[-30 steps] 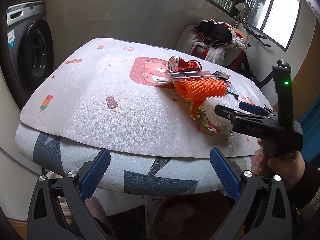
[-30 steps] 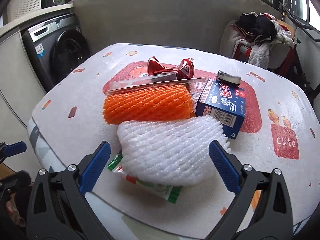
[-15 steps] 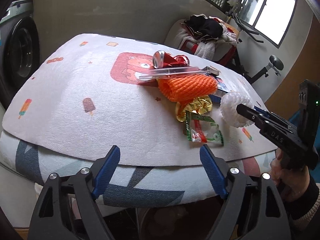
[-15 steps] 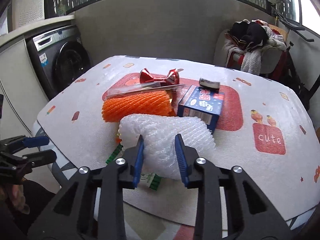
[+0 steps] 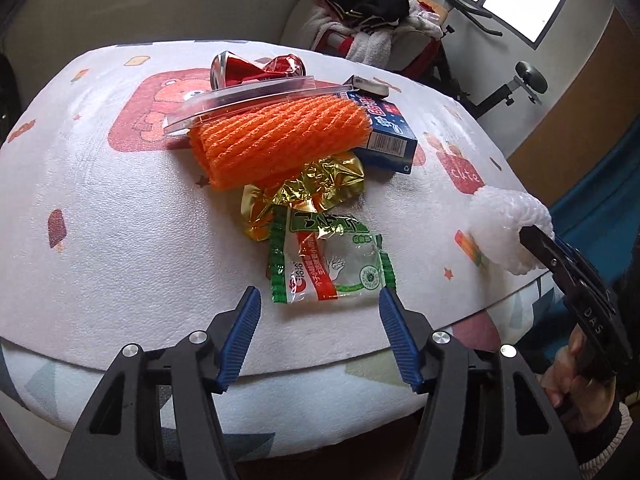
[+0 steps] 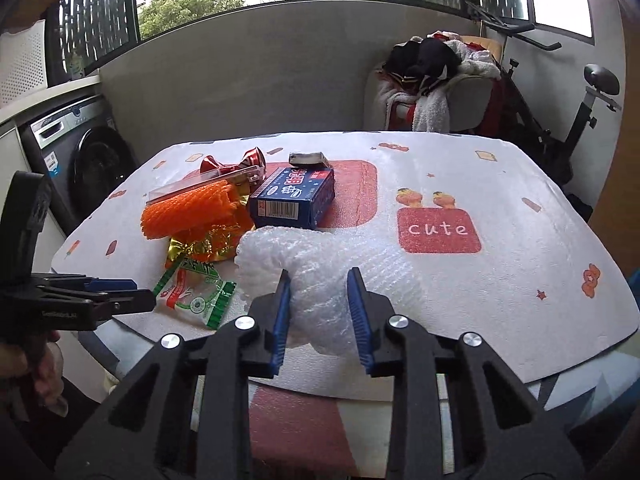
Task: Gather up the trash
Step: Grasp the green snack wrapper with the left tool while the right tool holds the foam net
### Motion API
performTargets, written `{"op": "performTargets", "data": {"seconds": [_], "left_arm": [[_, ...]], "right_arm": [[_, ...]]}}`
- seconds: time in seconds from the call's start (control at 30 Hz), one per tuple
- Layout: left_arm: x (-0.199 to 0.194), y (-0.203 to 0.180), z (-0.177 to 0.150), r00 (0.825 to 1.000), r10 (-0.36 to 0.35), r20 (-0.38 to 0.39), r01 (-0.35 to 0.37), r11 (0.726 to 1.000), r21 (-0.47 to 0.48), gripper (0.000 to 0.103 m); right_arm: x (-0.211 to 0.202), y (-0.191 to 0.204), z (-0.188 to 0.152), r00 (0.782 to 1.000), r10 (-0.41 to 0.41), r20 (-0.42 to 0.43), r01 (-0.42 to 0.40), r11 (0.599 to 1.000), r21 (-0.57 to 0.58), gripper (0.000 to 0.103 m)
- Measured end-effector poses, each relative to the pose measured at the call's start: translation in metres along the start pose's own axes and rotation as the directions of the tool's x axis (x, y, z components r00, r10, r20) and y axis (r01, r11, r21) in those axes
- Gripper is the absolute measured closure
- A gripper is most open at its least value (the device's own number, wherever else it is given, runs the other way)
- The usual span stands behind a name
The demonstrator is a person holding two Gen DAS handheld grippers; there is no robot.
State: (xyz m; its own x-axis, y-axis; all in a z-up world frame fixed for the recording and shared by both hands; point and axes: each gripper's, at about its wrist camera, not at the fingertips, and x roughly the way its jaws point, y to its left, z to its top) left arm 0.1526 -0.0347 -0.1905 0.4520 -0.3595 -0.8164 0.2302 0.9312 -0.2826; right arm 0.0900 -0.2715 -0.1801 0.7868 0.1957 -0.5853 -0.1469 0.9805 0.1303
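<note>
Nearest in the right wrist view, the right tongs (image 6: 320,312) are clenched on the white foam net (image 6: 316,264), its blue pads pressed into the net's near end so that it bulges out ahead of them, over the near edge of the desk (image 6: 520,280). In the left wrist view the same net (image 5: 510,232) shows at about 3 o'clock, at the desk's right edge, with the black fingers of the right tongs (image 5: 538,240) gripping it and a hand (image 5: 568,384) in a dark sleeve behind.

The left tongs (image 5: 318,320) are closing, pads apart and touching nothing; the green and red wrapper (image 5: 326,260) lies flat on the desk just beyond their tips, toward 12 o'clock, not between the pads. From the right wrist view the left tongs (image 6: 132,296) reach in from 9 o'clock, tips next to that wrapper (image 6: 196,292).

Beyond the wrapper sits crumpled gold foil (image 5: 304,192), touching it. Next comes the orange foam net (image 5: 276,140), lying on its side and overlapping the foil. A clear plastic strip (image 5: 256,100) rests along the orange net's far side, and a blue carton (image 5: 384,132) sits at about 1 o'clock, against the net's right end. Farther still lie a crushed red can (image 5: 256,70) and a small dark flat item (image 5: 366,84).

Past the desk, a chair heaped with clothes (image 6: 436,72) stands at 1 o'clock and a washing machine (image 6: 88,160) at 10 o'clock.
</note>
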Motion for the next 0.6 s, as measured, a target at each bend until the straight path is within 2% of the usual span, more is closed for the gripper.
{"op": "performTargets", "data": {"seconds": [0.13, 0.4, 0.53, 0.6], "left_arm": [[0.016, 0.001, 0.012, 0.999, 0.036, -0.021, -0.037, 0.999, -0.037, 0.043], [0.041, -0.019, 0.025, 0.989, 0.14, -0.046, -0.138, 0.99, 0.034, 0.039], [0.05, -0.028, 0.026, 0.978, 0.208, -0.025, -0.207, 0.977, 0.054, 0.028], [0.054, -0.036, 0.023, 0.968, 0.25, -0.017, -0.248, 0.965, 0.089, 0.028]], "right_arm": [[-0.001, -0.002, -0.003, 1.0, 0.007, 0.013, -0.007, 1.0, 0.002, 0.073], [0.002, -0.006, -0.01, 0.999, 0.049, 0.013, -0.05, 0.998, 0.027, 0.073], [0.002, -0.007, -0.011, 0.998, 0.056, 0.014, -0.057, 0.998, 0.035, 0.072], [0.003, -0.009, -0.011, 0.998, 0.057, 0.015, -0.058, 0.998, 0.037, 0.073]]}}
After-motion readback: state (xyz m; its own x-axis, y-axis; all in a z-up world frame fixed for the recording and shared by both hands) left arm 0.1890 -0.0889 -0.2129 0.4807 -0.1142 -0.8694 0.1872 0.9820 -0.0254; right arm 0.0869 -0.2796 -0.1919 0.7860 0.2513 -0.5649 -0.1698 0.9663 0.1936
